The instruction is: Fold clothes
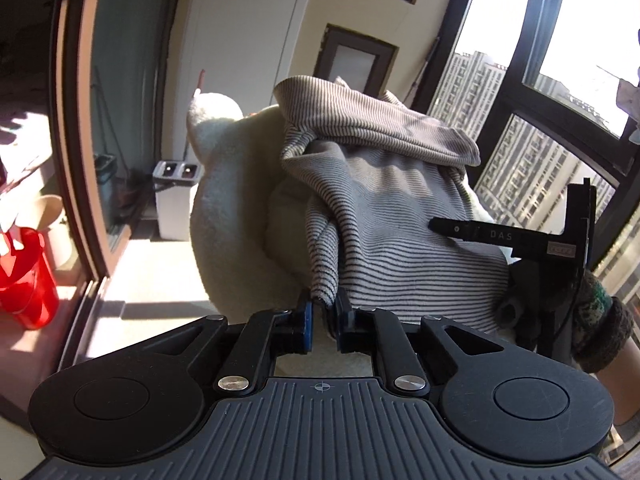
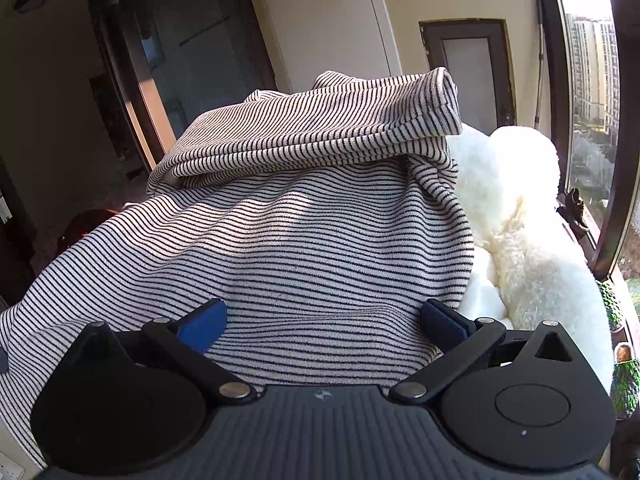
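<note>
Left tongs (image 1: 323, 312) are pinched narrow on a hem of the striped shirt (image 1: 400, 240), mid-frame. Right tongs (image 2: 320, 320) are spread wide with the shirt's cloth between their blue pads (image 2: 202, 326). The shirt drapes over a fluffy white blanket (image 2: 528, 240). Red bucket (image 1: 24, 280) on the sunlit floor (image 1: 160, 272) lower left; big window (image 1: 540, 140) at right.

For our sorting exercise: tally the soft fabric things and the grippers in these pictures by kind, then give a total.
Striped garment: 1
White fluffy blanket: 1
Grippers: 2, the left gripper pinching the garment's edge, the right gripper open
Total: 4
</note>
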The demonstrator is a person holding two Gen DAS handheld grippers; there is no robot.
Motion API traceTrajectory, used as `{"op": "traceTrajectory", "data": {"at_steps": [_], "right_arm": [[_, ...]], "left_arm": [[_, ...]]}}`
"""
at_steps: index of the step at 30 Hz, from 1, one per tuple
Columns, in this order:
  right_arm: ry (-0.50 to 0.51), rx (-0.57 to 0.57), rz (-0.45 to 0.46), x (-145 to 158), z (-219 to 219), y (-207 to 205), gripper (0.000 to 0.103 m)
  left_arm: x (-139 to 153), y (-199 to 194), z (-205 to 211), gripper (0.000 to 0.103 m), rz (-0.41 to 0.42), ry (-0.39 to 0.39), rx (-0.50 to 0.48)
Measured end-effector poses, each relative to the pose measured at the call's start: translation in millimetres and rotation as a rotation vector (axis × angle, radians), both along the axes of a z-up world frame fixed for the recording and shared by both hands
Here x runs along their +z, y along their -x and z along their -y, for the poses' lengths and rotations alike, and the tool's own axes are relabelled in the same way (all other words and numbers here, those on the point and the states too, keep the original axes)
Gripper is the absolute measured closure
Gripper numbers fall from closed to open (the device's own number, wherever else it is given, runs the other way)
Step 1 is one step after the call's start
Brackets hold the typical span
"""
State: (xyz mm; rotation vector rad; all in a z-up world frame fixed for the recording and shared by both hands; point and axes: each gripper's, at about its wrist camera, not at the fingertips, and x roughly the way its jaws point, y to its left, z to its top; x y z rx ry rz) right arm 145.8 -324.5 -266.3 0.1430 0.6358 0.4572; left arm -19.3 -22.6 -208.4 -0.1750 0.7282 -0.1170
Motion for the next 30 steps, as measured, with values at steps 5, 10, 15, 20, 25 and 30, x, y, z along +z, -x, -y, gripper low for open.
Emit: {"op": "traceTrajectory", "data": {"at_steps": [5,10,15,20,25,30], "right_arm": [[-0.013,-0.007,0.017,-2.3,1.9,2.7,0.0],[-0.007,-0.029,0.042,-3.8,-2.1,8.0,0.0],[0.042,-0.063,0.031,2.7,-12.1,7.4,0.0],[0.058,-0.151,0.013,20.0,-14.6,8.6,0.0],[0.068,-0.286,0.08,50.2,-1.6,6.7,0.0],[0.116,-0.343,0.179,85.3,9.2,-8.1,0.028]], "left_arm": [[9.4,-11.3,-35.1,0.084,-0.004,-0.009,0.075],[35.0,-34.7,-83.5,0.056,0.085,0.025,0.123],[44.0,-90.2,-85.4,0.034,0.144,0.075,0.021],[45.8,-152.7,-52.2,0.024,0.163,0.09,-0.101],[37.8,-196.6,-12.4,0.016,0.107,0.098,-0.172],[36.3,-214.4,16.9,0.01,0.126,0.017,-0.19]]}}
